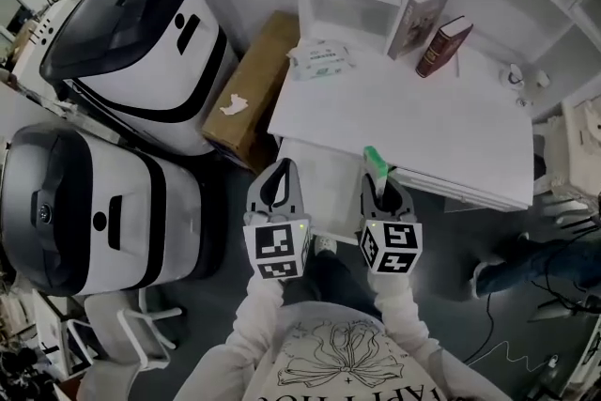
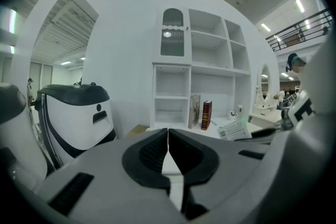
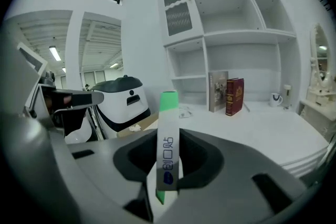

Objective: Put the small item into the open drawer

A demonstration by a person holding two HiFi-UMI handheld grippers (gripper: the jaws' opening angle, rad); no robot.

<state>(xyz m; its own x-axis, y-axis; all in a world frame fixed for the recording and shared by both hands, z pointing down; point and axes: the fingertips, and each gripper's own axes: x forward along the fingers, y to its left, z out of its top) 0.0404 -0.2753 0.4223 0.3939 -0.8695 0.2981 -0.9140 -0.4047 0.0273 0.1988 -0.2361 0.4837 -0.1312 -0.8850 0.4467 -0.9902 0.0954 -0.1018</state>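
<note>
My right gripper [image 1: 380, 181] is shut on a small flat box [image 1: 376, 161], white with green ends, which stands upright between the jaws [image 3: 168, 157]. It hovers at the front edge of the white desk [image 1: 441, 122]. Below that edge, the open white drawer [image 1: 329, 192] sticks out toward me. My left gripper [image 1: 278, 169] hangs over the drawer's left side. Its jaws [image 2: 168, 140] meet edge to edge with nothing between them.
Two large white-and-black machines [image 1: 141, 42] [image 1: 84, 207] stand on the left, with a cardboard box [image 1: 252, 84] against the desk. A wipes pack [image 1: 319, 58], two books [image 1: 441, 45] and a mug [image 1: 514, 73] sit on the desk under shelves. A person's leg [image 1: 526, 263] is at right.
</note>
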